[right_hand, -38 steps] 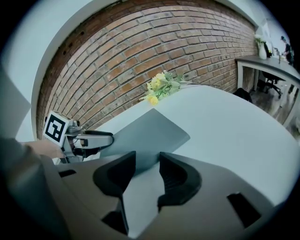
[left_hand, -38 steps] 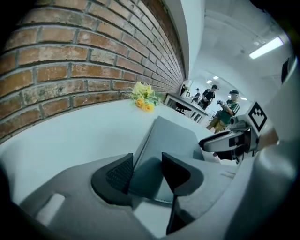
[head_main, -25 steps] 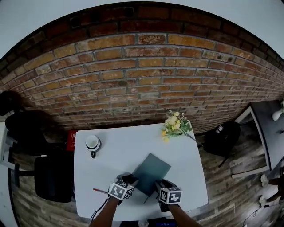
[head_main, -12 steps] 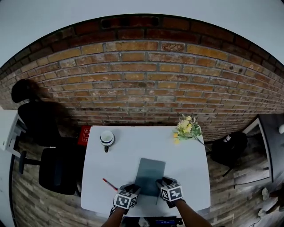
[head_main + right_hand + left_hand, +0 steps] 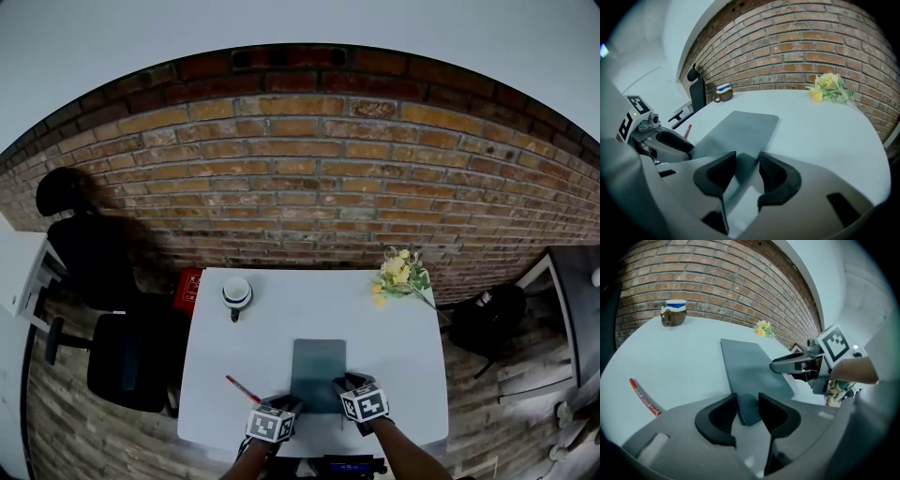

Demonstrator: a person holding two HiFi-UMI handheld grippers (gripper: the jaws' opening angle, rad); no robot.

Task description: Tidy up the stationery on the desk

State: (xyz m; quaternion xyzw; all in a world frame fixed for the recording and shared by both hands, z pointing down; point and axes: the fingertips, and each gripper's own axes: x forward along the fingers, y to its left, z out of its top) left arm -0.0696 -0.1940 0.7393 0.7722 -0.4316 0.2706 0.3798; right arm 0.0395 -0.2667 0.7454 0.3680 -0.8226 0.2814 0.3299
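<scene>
A dark grey-green notebook (image 5: 318,373) lies flat on the white desk (image 5: 281,309), square with its front edge. My left gripper (image 5: 284,409) is shut on the notebook's near left corner (image 5: 749,408). My right gripper (image 5: 349,392) is shut on its near right corner (image 5: 743,166). In the left gripper view the notebook (image 5: 750,366) runs away from the jaws, with the right gripper (image 5: 797,364) at its right edge. A red pen (image 5: 242,389) lies on the desk left of the notebook and shows in the left gripper view as the pen (image 5: 644,397).
A mug (image 5: 236,293) stands at the desk's far left and a bunch of yellow flowers (image 5: 400,274) at its far right corner. A black chair (image 5: 122,361) and a red box (image 5: 187,286) sit left of the desk, a black bag (image 5: 487,319) to its right. A brick wall (image 5: 309,187) rises behind.
The notebook, held at both near corners, has turned from askew to square with the desk's edge. Both grippers moved with it, and the head view shifted.
</scene>
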